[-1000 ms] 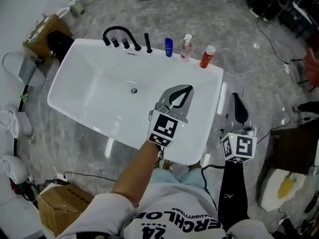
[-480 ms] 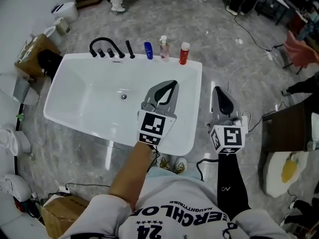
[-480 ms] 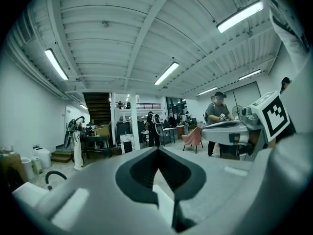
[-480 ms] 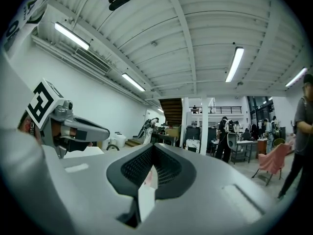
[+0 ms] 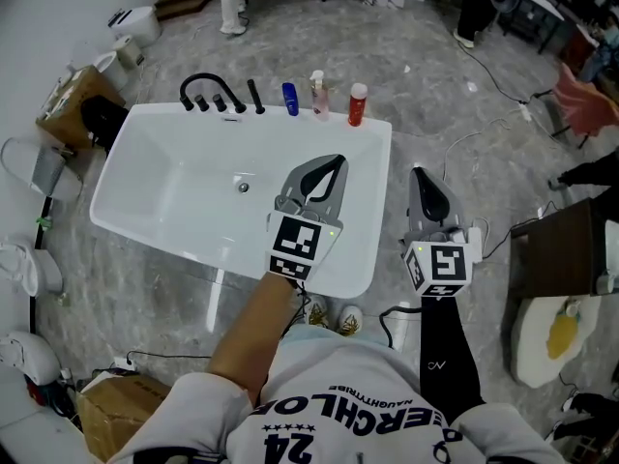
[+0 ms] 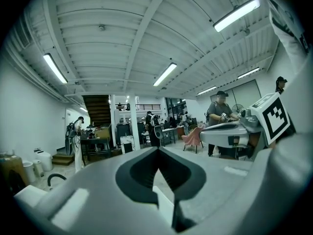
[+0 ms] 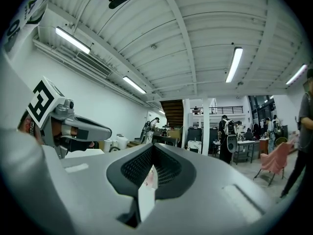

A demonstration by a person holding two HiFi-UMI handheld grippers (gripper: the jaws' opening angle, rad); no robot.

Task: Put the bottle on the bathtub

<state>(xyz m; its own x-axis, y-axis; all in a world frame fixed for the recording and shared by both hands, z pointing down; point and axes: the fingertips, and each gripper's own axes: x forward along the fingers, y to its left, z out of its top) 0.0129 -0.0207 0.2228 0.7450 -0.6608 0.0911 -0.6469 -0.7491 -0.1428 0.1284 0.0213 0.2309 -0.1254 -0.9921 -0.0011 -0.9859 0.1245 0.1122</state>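
Hovering empty with jaws together, the left claw (image 5: 337, 162) hangs over the right end of the bathtub (image 5: 379, 201), the right claw (image 5: 418, 174) just outside it. A blue bottle (image 5: 290, 98), clear bottle (image 5: 317, 96) and red bottle (image 5: 357, 104) stand on the far rim; placing looks done, so drawing back seems next.

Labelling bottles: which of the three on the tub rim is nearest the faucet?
The blue bottle, leftmost of the row, just beside the black faucet; the pump bottle and red bottle stand farther right.
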